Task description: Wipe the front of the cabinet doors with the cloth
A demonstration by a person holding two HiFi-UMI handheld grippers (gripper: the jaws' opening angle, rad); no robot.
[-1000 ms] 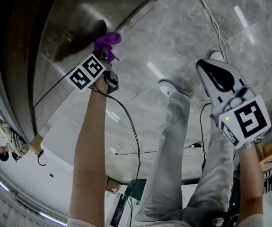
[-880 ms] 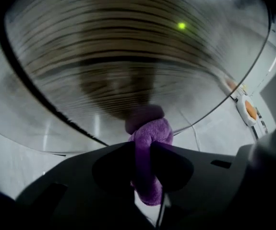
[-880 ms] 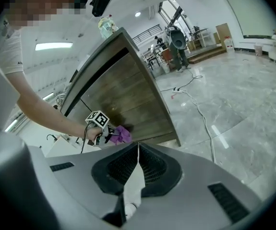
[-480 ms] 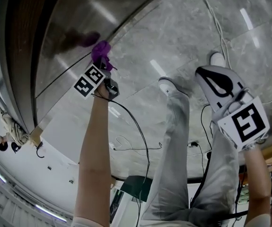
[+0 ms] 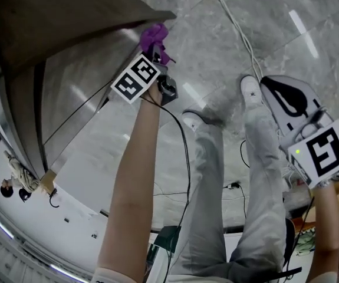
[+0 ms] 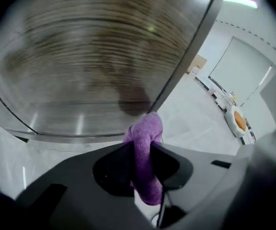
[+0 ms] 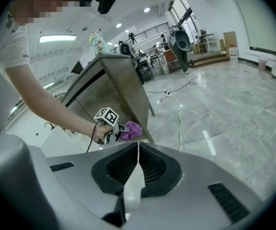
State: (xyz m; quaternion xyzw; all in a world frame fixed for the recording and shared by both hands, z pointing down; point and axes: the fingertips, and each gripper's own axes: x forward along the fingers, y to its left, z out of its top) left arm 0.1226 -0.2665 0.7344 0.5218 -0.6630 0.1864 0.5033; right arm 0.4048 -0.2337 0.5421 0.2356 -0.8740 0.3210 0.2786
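A purple cloth (image 5: 154,38) is pinched in my left gripper (image 5: 157,52), which is shut on it; its marker cube (image 5: 135,78) faces the head camera. The cloth sits at the cabinet's brushed steel door (image 5: 69,102), near the door's corner by the floor. In the left gripper view the cloth (image 6: 147,128) sticks out between the jaws of the left gripper (image 6: 140,150), with the metal door (image 6: 99,56) close ahead. My right gripper (image 5: 270,87) hangs off to the right, away from the cabinet. In the right gripper view this gripper (image 7: 138,150) is shut with nothing in it, and the cloth (image 7: 132,128) shows against the cabinet (image 7: 116,87).
A white cable (image 5: 237,25) runs across the grey marble floor (image 5: 216,52). The person's grey-trousered legs and white shoes (image 5: 250,90) stand between the two grippers. A black cord (image 5: 184,152) trails from the left gripper. Machines and a box stand far back (image 7: 231,51).
My left gripper has carried the cloth up and to the right along the door, toward its corner. The right gripper has hardly moved.
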